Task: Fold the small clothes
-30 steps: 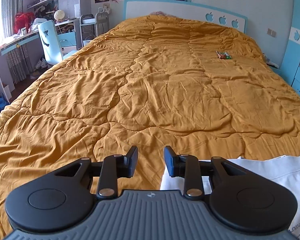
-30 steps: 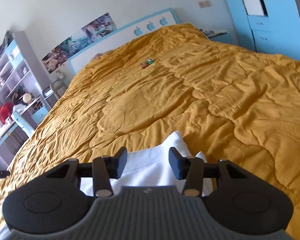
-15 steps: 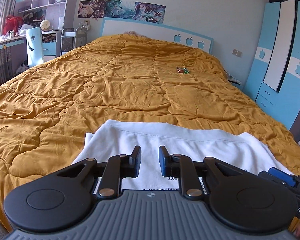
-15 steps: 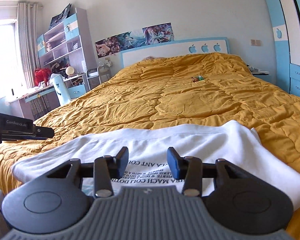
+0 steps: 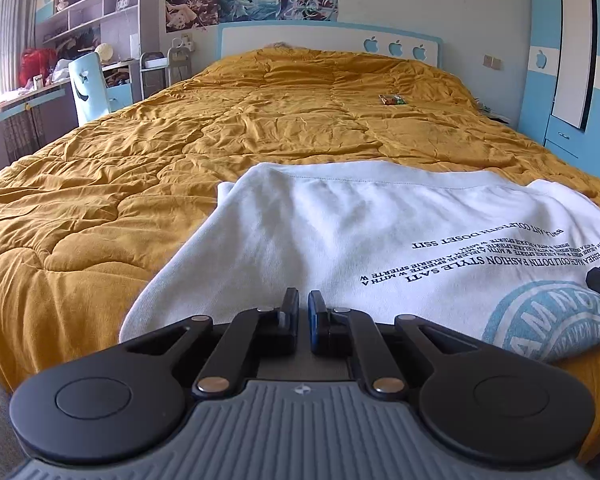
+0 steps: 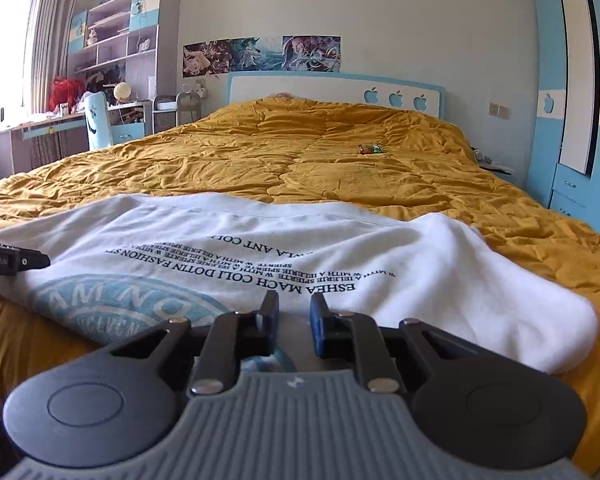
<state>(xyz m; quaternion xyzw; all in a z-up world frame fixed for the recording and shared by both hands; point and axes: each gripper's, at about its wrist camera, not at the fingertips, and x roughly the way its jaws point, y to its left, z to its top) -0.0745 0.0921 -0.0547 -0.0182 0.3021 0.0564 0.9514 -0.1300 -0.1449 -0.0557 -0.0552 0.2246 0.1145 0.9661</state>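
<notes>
White T-shirt [image 5: 340, 232] is lying flat at the near foot end of the bed [image 5: 260, 128], on the mustard quilt, its near hem hanging close to the bed edge. Quilt beyond it is lying open all the way to the headboard [image 6: 332, 88], only a small candy wrapper [image 6: 371, 149] sitting well apart up there. Wardrobe [image 6: 572, 80] is standing along the right side, desk and chair [image 5: 88, 88] along the left.

Shirt is showing its print upside down: dark text lines and a light blue round logo [image 6: 112, 300], hem stitching running across the far edge.

Left tool [image 5: 303, 300] is closing, jaws down to a thin slit over the shirt's near left edge; cannot tell if cloth is pinched. Right tool [image 6: 294, 304] is closing too, gap narrow, shirt fabric showing between the jaws at the near edge.
</notes>
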